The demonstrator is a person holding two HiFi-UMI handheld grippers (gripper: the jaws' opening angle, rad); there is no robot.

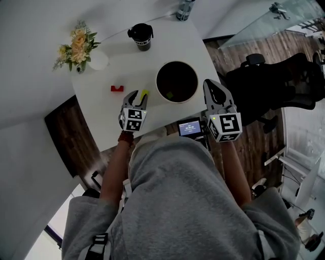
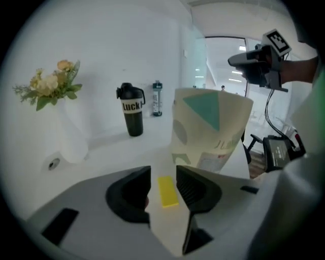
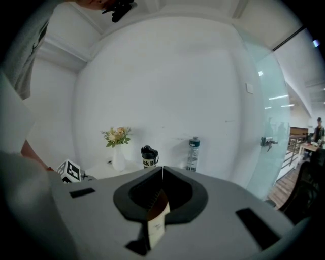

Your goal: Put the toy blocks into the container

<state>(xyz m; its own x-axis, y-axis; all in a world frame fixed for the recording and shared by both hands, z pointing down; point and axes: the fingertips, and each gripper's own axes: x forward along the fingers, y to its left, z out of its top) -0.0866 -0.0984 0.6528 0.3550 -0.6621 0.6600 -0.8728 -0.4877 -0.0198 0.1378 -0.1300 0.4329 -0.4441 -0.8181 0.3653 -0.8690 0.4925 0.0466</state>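
Observation:
A flat yellow block (image 2: 168,191) lies on the white table (image 1: 122,122) between the jaws of my left gripper (image 2: 163,171), whose pads stand apart from it on both sides; it is open. In the head view this gripper (image 1: 138,96) sits just left of the round container (image 1: 176,81), with the yellow block (image 1: 144,93) at its tips. A red block (image 1: 117,88) lies farther left. Something small and greenish shows inside the container. My right gripper (image 1: 210,84) hovers at the container's right side, shut and empty (image 3: 162,170).
A vase of flowers (image 1: 78,48), a black lidded cup (image 1: 142,36) and a bottle (image 1: 184,10) stand at the table's far side. A small screen device (image 1: 190,128) hangs by the near table edge. A black office chair (image 1: 274,86) stands to the right.

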